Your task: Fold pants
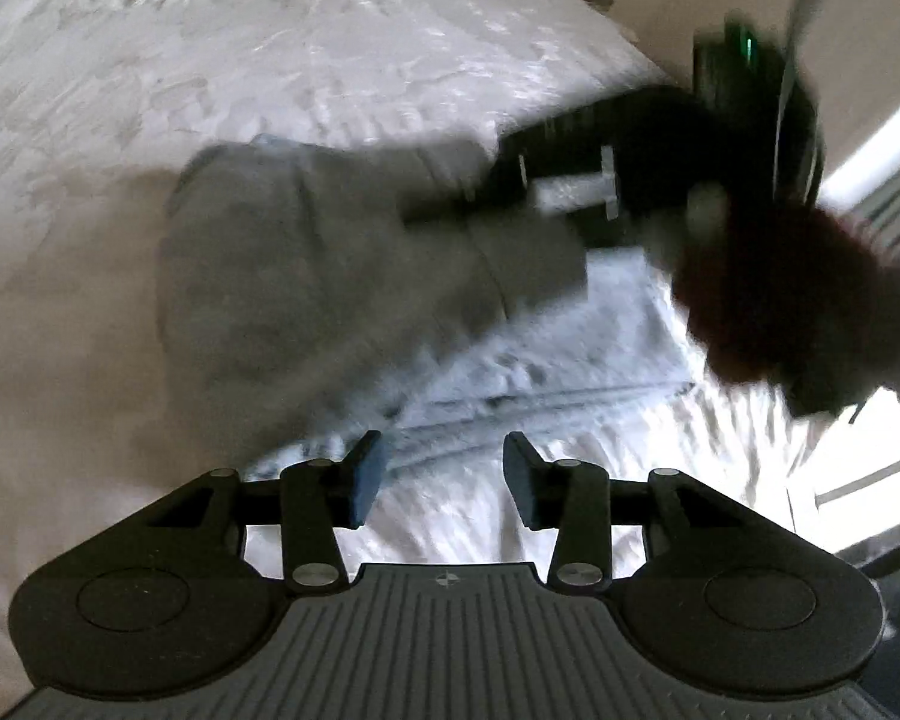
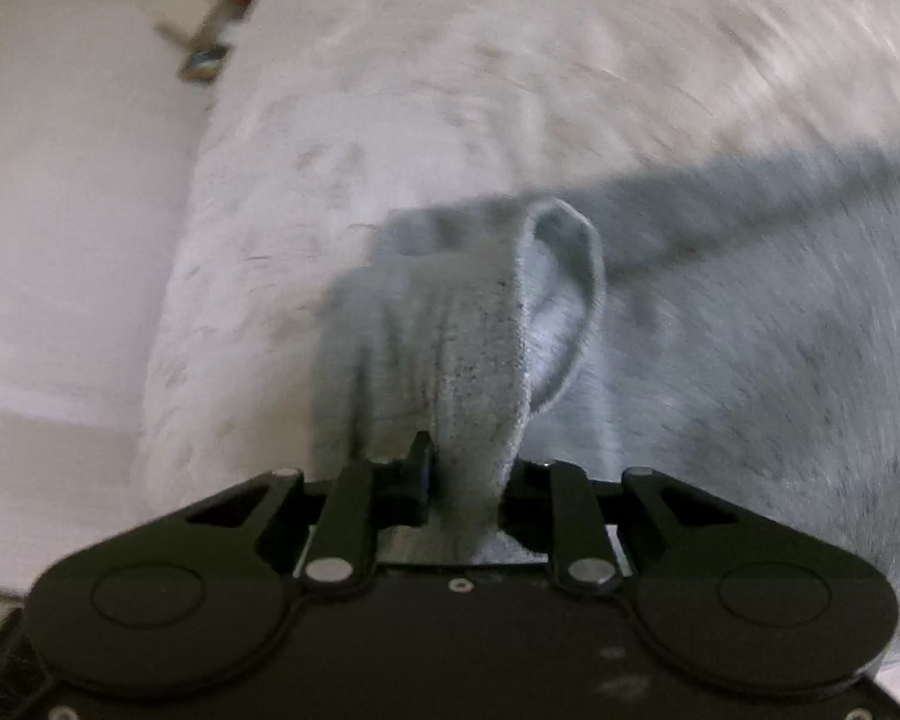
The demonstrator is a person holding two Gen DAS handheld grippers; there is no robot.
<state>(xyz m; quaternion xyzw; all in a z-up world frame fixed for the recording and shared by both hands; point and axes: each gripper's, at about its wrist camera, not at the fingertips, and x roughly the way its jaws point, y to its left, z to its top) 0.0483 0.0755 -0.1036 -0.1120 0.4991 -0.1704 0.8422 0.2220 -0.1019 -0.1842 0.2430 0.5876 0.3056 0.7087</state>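
Right gripper (image 2: 465,480) fingers clamped on a bunched hem of the grey pants (image 2: 450,348), rest trailing ahead across the white bed (image 2: 450,60). Left gripper (image 1: 444,474) fingers apart, empty, pants lying ahead of them. Soft, light, limp cloth judged; best pinched at hems or waistband corners.

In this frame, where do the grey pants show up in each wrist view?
Left wrist: grey pants lie centre-left on the white bedspread, with the right gripper at their right end; the left gripper is open over bare bedspread.
Right wrist: pants bunch up at centre, pinched in the right gripper.
Shared landmark: the white bedspread.
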